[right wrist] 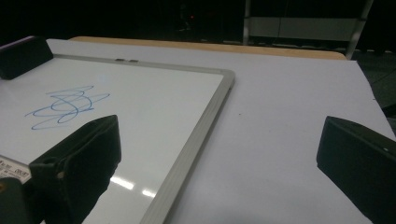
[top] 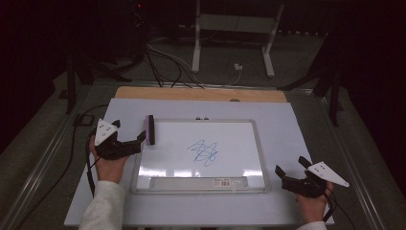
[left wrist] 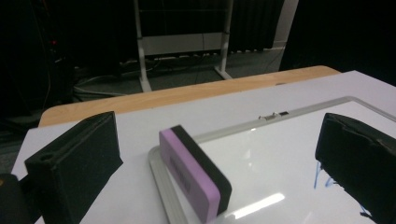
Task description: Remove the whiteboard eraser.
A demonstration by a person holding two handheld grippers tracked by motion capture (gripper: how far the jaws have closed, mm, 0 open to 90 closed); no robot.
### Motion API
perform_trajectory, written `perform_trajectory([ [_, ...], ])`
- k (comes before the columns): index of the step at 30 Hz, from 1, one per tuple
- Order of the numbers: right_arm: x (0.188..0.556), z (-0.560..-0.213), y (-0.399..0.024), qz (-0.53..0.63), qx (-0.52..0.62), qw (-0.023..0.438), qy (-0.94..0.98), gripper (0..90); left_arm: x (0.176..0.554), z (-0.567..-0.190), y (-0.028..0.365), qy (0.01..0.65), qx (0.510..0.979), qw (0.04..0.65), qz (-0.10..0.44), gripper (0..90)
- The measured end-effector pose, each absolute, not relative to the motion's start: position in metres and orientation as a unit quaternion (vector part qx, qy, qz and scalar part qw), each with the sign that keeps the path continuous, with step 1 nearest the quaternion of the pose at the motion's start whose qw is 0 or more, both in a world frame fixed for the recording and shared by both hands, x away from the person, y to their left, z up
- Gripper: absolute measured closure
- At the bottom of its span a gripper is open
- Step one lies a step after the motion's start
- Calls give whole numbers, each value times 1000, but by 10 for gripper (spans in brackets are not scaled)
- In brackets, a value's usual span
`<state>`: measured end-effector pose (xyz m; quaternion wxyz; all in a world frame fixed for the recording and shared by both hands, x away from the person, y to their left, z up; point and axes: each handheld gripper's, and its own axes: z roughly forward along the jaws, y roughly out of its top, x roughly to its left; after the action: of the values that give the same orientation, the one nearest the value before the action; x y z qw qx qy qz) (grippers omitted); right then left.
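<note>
eraser [left wrist: 194,175] x1 on whiteboard [top: 230,132] edge – l gripper [left wrist: 215,163] wide, r gripper [right wrist: 224,168] wide

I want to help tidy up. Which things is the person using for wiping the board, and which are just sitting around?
Being used:
- eraser, between the open jaws of the left gripper
- whiteboard
- blue scribble

Just sitting around:
- right gripper, open, beside the board
- barcode label on the board's bottom edge
- white stand and cables on the floor
</note>
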<state>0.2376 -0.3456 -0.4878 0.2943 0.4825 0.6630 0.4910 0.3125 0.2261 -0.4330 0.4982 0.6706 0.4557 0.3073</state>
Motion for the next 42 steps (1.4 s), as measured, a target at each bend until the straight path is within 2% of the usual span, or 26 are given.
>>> perform_trajectory([
  [10, 236, -484, -339, 494, 478, 294, 664, 3, 341, -434, 215, 469, 667, 489, 310, 8],
  [25, 239, -486, -335, 493, 470, 294, 671, 3, 348, -434, 216, 469, 671, 481, 313, 8],
  [42, 238, -487, -338, 491, 471, 296, 670, 3, 385, -450, 201, 490, 690, 449, 287, 8],
])
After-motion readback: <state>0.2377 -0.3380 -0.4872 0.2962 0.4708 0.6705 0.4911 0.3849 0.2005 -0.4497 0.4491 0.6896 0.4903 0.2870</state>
